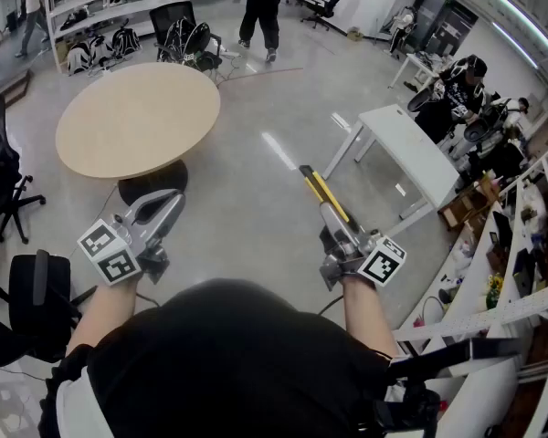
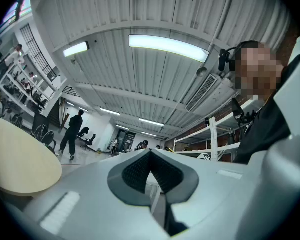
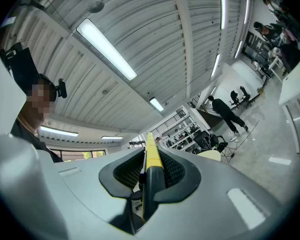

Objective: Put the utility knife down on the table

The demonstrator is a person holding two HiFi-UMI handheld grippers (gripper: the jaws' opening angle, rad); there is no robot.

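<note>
Utility knife (image 1: 316, 184): long, slim, yellow top w/ dark body. Clamped btwn the jaws of the right gripper (image 1: 331, 215), rear end in the grip, front part sticking out past the tips, pointing away from the person. It's up in the air over the floor. Round wood table (image 1: 137, 117) is off to its left, white table (image 1: 411, 153) to its right; it touches neither.

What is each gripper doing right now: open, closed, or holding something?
Left gripper: closed, with nothing between its jaws.
Right gripper: closed on the yellow and black utility knife.
</note>
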